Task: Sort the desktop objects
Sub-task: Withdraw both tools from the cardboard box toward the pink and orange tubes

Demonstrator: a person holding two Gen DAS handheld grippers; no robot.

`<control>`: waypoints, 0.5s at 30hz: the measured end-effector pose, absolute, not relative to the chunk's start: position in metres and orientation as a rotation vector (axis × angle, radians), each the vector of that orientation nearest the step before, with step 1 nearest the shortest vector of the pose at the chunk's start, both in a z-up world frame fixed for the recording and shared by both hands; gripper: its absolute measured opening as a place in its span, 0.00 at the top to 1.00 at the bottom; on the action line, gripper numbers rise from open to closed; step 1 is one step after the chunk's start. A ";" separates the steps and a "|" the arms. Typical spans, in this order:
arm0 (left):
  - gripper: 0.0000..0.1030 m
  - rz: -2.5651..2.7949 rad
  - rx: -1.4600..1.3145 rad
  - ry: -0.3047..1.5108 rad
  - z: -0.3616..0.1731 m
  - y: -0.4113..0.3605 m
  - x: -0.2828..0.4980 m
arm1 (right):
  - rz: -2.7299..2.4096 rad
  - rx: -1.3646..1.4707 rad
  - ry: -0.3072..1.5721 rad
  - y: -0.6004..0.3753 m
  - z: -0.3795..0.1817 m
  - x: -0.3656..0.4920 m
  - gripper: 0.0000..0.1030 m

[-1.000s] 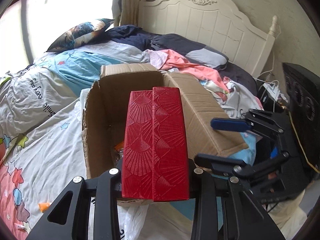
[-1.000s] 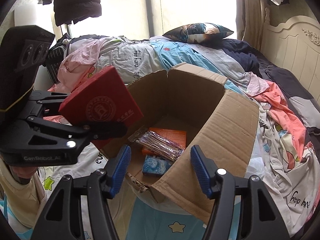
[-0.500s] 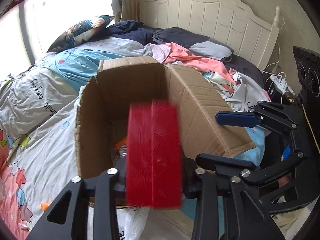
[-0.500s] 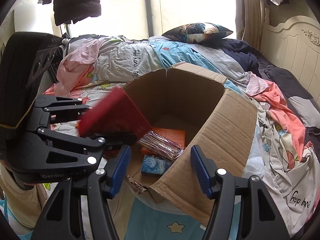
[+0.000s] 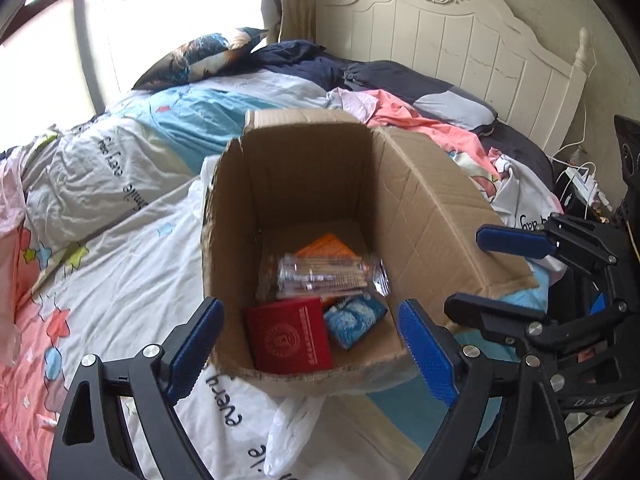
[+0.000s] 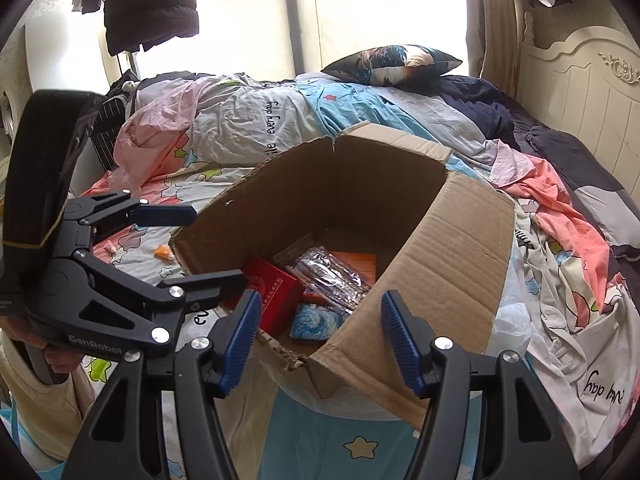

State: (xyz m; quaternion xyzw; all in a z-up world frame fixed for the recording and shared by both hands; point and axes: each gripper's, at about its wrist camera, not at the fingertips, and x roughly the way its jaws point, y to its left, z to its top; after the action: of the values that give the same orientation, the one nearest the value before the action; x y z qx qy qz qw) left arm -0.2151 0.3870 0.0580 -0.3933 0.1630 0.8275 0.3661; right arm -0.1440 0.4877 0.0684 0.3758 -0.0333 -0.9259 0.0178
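Observation:
An open cardboard box point(image 5: 432, 208) point(image 6: 460, 248) stands on the bed. Inside it lies the red box with a gold seal point(image 5: 290, 334) point(image 6: 272, 292), beside a blue packet point(image 5: 354, 316) point(image 6: 316, 320), a clear-wrapped bundle point(image 5: 324, 276) point(image 6: 332, 276) and an orange item point(image 5: 326, 246) point(image 6: 358, 260). My left gripper point(image 5: 310, 344) point(image 6: 212, 248) hovers open at the box's near rim with nothing between its fingers. Over the box's near corner my right gripper point(image 6: 320, 334) point(image 5: 480, 268) is open and empty too.
The bed is covered with a rumpled quilt point(image 5: 120, 264), pink and dark clothes point(image 5: 420, 120) and a pillow point(image 5: 204, 56). A white headboard point(image 5: 448, 36) stands behind. A white plastic bag point(image 5: 296, 428) lies under the box. Cables and a power strip point(image 5: 584, 184) sit at the right.
My left gripper opened and let go of the red box, which dropped into the cardboard box. The left gripper also tipped down toward the box. The right gripper held still.

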 end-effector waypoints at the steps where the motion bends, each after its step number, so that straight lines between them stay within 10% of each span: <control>1: 0.11 2.133 -1.006 0.419 0.058 0.384 -0.213 | -2.875 1.165 -0.101 0.485 0.069 -0.143 0.43; 15: 0.03 2.217 -0.930 0.441 0.065 0.321 -0.181 | -2.855 1.123 -0.063 0.449 0.080 -0.131 0.43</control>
State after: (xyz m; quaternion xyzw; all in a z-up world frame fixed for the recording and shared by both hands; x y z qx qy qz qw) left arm -0.1813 0.3212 0.0655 -0.3577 0.1696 0.8525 0.3414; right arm -0.1307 0.4491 0.0800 0.3657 -0.0205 -0.9298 0.0363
